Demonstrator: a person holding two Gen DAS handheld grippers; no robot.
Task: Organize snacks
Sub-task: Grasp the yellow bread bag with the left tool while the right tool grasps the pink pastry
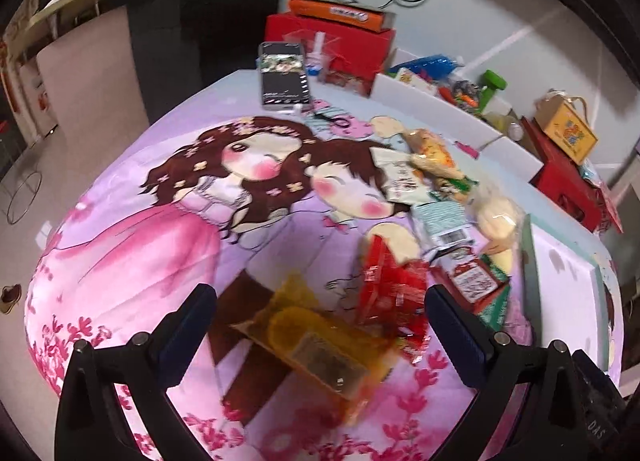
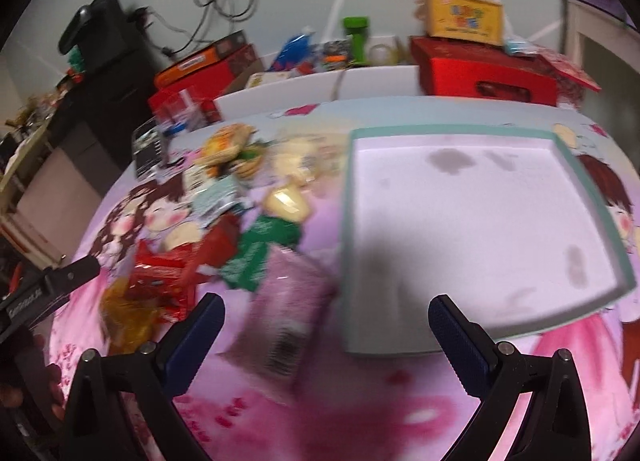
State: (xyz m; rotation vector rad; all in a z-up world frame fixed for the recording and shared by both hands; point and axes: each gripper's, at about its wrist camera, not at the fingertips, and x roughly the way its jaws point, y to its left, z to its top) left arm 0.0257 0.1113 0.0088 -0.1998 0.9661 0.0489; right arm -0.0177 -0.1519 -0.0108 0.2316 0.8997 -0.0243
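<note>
The left gripper (image 1: 318,325) is spread wide over an orange packet (image 1: 316,345) on the cartoon-print cloth (image 1: 120,245), with a red packet (image 1: 390,293) just right of it; the snack labels blur, perhaps Chinese print. A phone (image 1: 284,75) lies behind. The right gripper (image 2: 326,335) gapes empty above a pink packet (image 2: 288,309) showing a barcode, beside the teal-rimmed tray (image 2: 588,189).

Black plastic left tongs (image 1: 320,315) and matching right tongs (image 2: 326,325), each with two angular arms, ribbed dark-blue finger pads (image 1: 454,327) and round silver screws (image 1: 501,338) at the joints.
</note>
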